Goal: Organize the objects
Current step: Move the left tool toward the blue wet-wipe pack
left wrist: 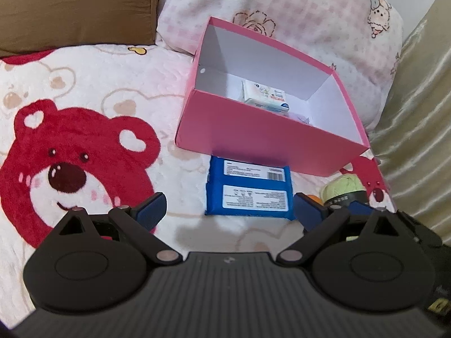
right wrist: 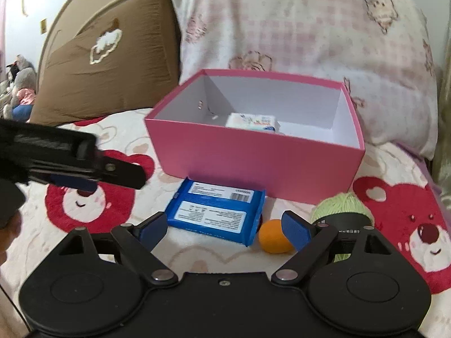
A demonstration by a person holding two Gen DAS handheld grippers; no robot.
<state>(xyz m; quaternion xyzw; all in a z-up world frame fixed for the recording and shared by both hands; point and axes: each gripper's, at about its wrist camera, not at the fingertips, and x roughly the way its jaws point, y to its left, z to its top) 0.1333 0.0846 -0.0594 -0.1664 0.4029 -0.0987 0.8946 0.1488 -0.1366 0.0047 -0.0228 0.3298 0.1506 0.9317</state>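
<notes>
A pink box (left wrist: pixel 253 138) (right wrist: pixel 248 163) stands open on the bear blanket, with a white packet (left wrist: pixel 266 97) (right wrist: pixel 252 122) lying inside. In front of it lies a blue wipes pack (left wrist: pixel 249 190) (right wrist: pixel 217 212), label up. An orange ball (right wrist: pixel 274 240) (left wrist: pixel 314 198) and a green yarn ball (right wrist: pixel 342 205) (left wrist: pixel 342 187) sit to the pack's right. My left gripper (left wrist: pixel 228 211) is open, just short of the blue pack, nothing between its fingers. My right gripper (right wrist: pixel 225 229) is open, its fingers either side of the pack's near end. The left gripper (right wrist: pixel 84 173) also shows from the side in the right wrist view.
A brown pillow (right wrist: pixel 107 67) (left wrist: pixel 76 8) and a pink checked pillow (right wrist: pixel 304 31) (left wrist: pixel 282 11) lean behind the box. A gold curtain (left wrist: pixel 422 118) hangs at the right. Soft toys (right wrist: pixel 19 84) sit far left beside the headboard.
</notes>
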